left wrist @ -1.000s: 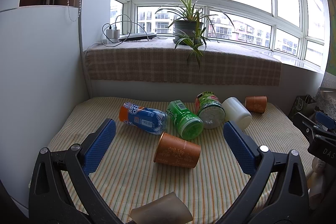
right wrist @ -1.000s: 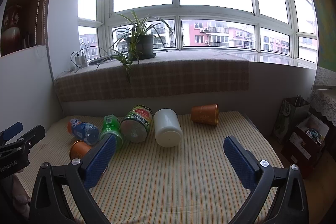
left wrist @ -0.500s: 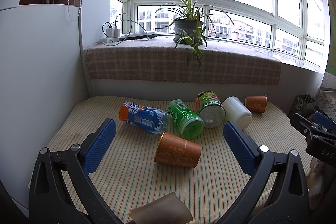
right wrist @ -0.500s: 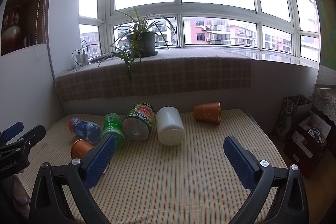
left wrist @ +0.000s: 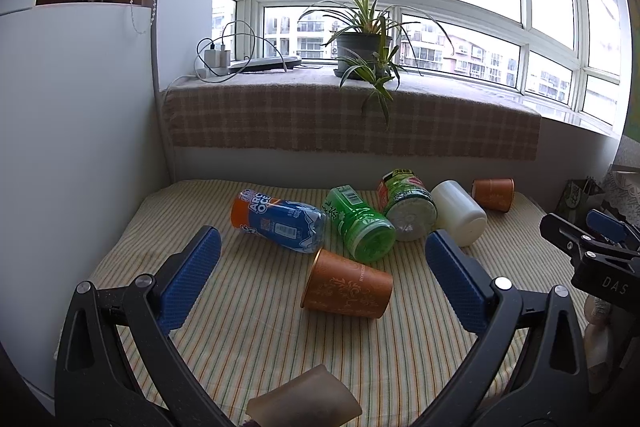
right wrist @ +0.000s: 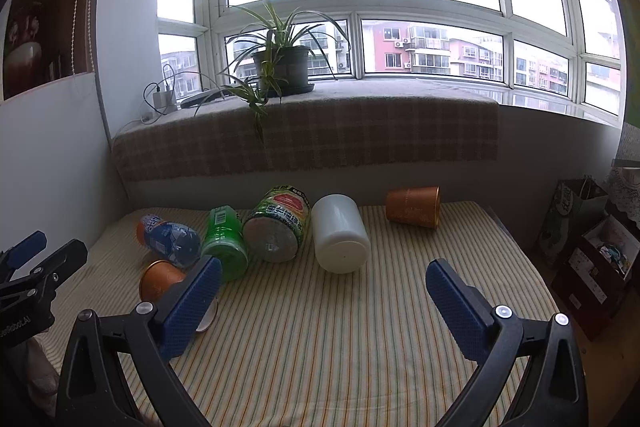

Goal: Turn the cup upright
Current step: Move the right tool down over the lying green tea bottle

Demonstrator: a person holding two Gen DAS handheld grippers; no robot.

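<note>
Left wrist: near cup (left wrist: 347, 284) lying sideways.

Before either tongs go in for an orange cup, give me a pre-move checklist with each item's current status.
1. Left tongs open and empty: ok.
2. Right tongs open and empty: ok.
3. Near orange cup lies on its side, needs flipping: ok. It sits between the left tongs' fingers in view, no contact yet.
4. Room around that cup: not ok. The green bottle and blue bottle lie close behind it.
5. Far orange cup also on its side, apart from the white jar: ok.
6. Which cup goes first: cannot tell.
</note>
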